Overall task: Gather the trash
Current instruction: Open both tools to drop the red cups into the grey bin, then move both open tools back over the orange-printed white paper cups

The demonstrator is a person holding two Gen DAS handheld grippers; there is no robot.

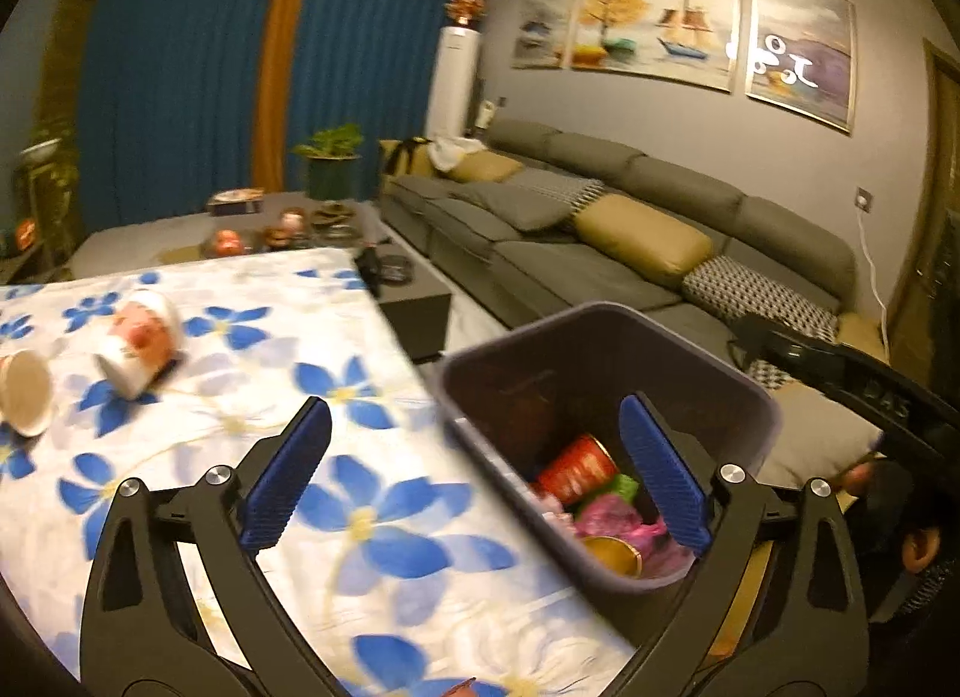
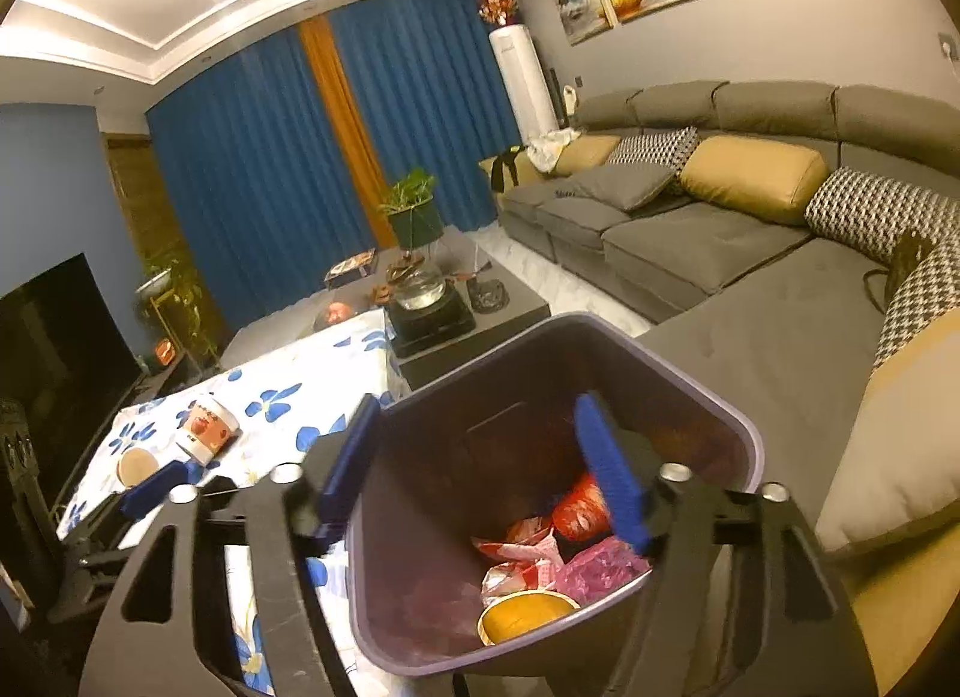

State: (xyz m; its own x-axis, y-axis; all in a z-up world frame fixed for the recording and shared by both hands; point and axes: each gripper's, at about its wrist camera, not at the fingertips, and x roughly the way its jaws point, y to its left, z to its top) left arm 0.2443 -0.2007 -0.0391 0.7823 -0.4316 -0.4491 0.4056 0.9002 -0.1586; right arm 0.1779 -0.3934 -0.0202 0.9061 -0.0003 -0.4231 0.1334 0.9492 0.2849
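Bin with trash, cups on tablecloth

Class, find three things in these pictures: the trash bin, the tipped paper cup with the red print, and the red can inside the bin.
trash bin [image 2: 708,415]: right wrist view, far rim.
paper cup [image 1: 141,346]: left wrist view, printed side wall.
red can [image 1: 576,466]: left wrist view, side of the can.

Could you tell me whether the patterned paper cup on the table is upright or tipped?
Tipped: the cup lies on its side.

Both wrist cameras look down along their fingers, close above the shared bin.
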